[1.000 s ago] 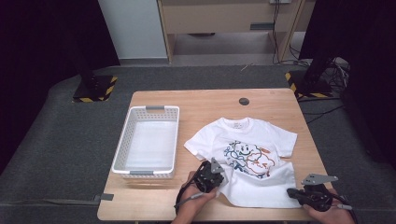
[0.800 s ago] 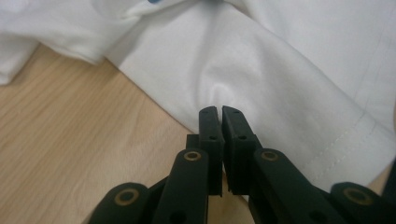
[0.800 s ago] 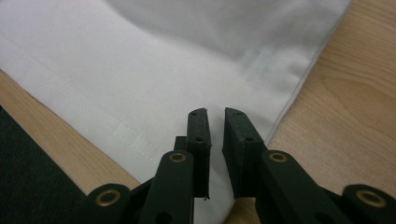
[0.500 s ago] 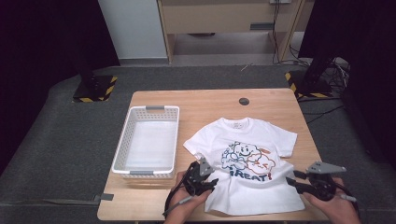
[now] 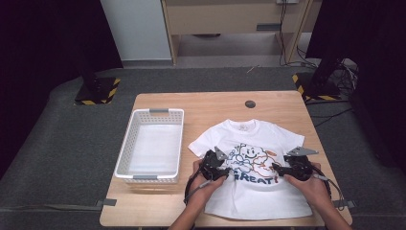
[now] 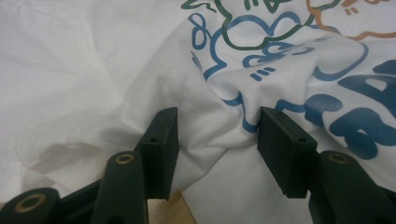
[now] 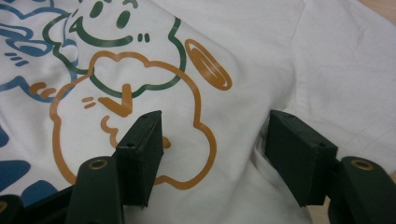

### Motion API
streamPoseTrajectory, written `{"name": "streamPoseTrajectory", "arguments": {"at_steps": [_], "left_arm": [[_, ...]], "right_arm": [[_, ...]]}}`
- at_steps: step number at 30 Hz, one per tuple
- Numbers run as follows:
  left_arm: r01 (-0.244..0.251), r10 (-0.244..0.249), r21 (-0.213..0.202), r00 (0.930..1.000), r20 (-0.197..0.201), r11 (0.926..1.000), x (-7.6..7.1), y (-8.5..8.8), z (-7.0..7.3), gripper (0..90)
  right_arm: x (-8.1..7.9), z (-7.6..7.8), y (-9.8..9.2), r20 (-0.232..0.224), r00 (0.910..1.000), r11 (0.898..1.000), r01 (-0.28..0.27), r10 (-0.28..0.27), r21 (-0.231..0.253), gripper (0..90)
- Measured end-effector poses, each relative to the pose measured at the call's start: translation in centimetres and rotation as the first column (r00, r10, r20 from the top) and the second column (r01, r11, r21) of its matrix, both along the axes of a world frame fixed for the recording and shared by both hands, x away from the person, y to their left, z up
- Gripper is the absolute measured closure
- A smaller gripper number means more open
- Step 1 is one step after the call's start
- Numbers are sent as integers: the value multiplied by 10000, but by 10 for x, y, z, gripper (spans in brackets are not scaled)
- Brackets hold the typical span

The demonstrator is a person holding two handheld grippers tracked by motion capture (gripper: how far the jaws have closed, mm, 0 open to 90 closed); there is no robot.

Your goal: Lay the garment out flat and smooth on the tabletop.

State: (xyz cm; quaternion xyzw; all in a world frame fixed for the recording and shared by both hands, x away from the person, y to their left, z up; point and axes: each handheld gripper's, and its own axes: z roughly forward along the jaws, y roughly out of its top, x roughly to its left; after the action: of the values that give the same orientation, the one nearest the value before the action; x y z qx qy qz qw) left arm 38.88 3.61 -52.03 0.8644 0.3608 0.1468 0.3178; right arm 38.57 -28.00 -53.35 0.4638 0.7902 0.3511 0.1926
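Note:
A white T-shirt [image 5: 258, 191] with a cartoon print lies flat, front up, on the right half of the wooden table [image 5: 210, 108]. My left gripper [image 5: 228, 168] rests on the print's left side. Its jaws have just been opening, and a raised crease of the shirt [image 6: 224, 116] stands loose between the left gripper's [image 6: 219, 140] pads. My right gripper [image 5: 277, 168] sits on the print's right side, pointing at the left one. Its jaws have just been opening too. The right gripper [image 7: 217, 144] stands wide over the orange drawing on the shirt [image 7: 140, 79], holding nothing.
A white slotted basket [image 5: 125, 148] stands on the table's left half, beside the shirt's sleeve. A small black disc [image 5: 250, 103] lies near the far edge. The person's hands come in over the front edge. Dark floor and stand bases surround the table.
Both grippers have moved from the shirt's lower corners up and inward onto the print. Their jaws, shut a second ago, now stand apart. The shirt's lower part now lies spread flat.

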Motion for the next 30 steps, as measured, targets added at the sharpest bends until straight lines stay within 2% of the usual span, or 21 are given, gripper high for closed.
{"name": "streamPoseTrajectory", "arguments": {"at_steps": [4,8,9,11,13,15,17,18,20,23,26,28,30], "left_arm": [[-216,215,76,9997,89,9997,15,0,-1,474],[-399,399,181,9992,-7,9990,27,-2,2,451],[-497,497,98,9988,36,9987,25,-1,5,421],[-369,372,-171,9992,174,9992,16,2,14,414],[-140,148,-231,9992,364,9996,1,6,21,411],[110,-100,-210,9989,456,9997,-16,12,25,410],[270,-262,-147,9985,477,9995,-31,17,25,415],[252,-242,-228,9987,458,9994,-36,20,23,415],[299,-296,-66,9989,373,9995,-45,24,18,408],[227,-229,57,9995,238,9997,-50,30,9,415],[251,-254,104,9992,315,9996,-50,32,4,444],[342,-357,438,9988,348,9985,-50,31,0,448],[330,-344,346,9986,411,9989,-50,32,-1,455]], "right_arm": [[11,-3,2,267,9996,10000,55,-54,-51,360],[27,-1,4,113,9998,9998,156,-155,-101,352],[30,1,3,-64,9998,9997,209,-210,-97,369],[28,9,1,54,9995,9994,320,-320,145,373],[16,20,-2,297,9996,9999,22,-25,102,365],[-1,28,-7,432,9990,9998,-137,144,-156,358],[-23,33,-12,533,9981,9995,-302,304,-38,360],[-33,33,-14,495,9979,9991,-414,420,-129,356],[-55,29,-18,415,9982,9990,-435,431,77,350],[-81,16,-21,84,9984,9984,-562,561,114,347],[-91,3,-18,-31,9970,9970,-778,778,28,347],[-91,-1,-16,36,9963,9963,-853,854,-36,342],[-90,-1,-14,132,9951,9950,-982,984,-180,340]]}}
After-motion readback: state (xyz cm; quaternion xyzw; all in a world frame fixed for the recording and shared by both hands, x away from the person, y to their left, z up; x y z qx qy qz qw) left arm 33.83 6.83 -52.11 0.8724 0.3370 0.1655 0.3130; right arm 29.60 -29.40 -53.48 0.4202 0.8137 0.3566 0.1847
